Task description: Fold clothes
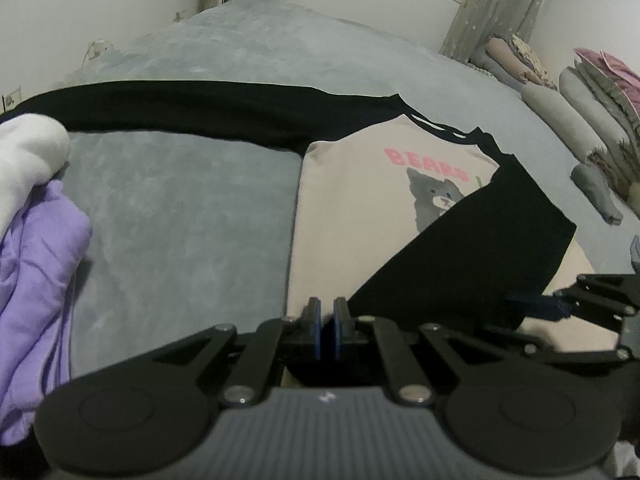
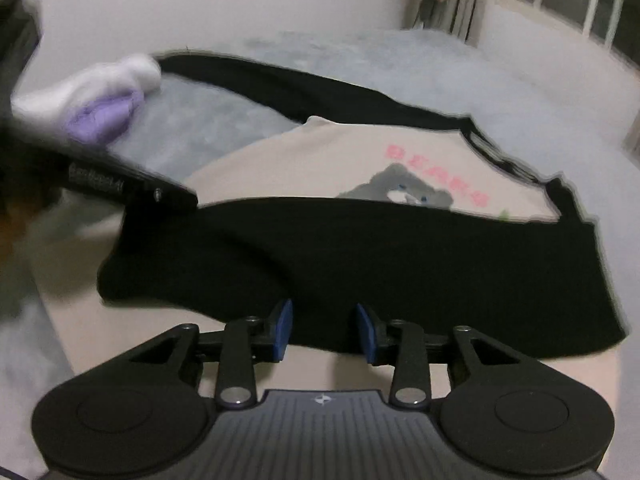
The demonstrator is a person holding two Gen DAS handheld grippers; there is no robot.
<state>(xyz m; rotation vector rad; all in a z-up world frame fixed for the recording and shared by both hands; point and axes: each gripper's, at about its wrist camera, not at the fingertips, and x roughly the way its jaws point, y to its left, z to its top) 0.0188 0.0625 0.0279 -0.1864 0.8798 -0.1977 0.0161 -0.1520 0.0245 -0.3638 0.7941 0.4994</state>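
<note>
A beige shirt (image 1: 360, 216) with black sleeves and a grey bear print lies flat on the grey bed (image 1: 180, 220). One black sleeve (image 1: 460, 256) is folded across its front; the other sleeve (image 1: 180, 116) stretches out to the left. My left gripper (image 1: 328, 320) is shut over the shirt's bottom edge, right at the folded sleeve's cuff corner. I cannot tell whether it pinches fabric. My right gripper (image 2: 326, 330) stands open just above the near edge of the folded sleeve (image 2: 360, 256), its pads not pressing on the cloth. It also shows as the right gripper (image 1: 560, 300) at the left wrist view's edge.
A purple garment (image 1: 36, 280) and a white one (image 1: 28, 152) are heaped at the left of the bed. Folded bedding (image 1: 580, 120) and a small grey folded piece (image 1: 596, 192) line the right side. Curtains (image 1: 500, 0) hang at the far wall.
</note>
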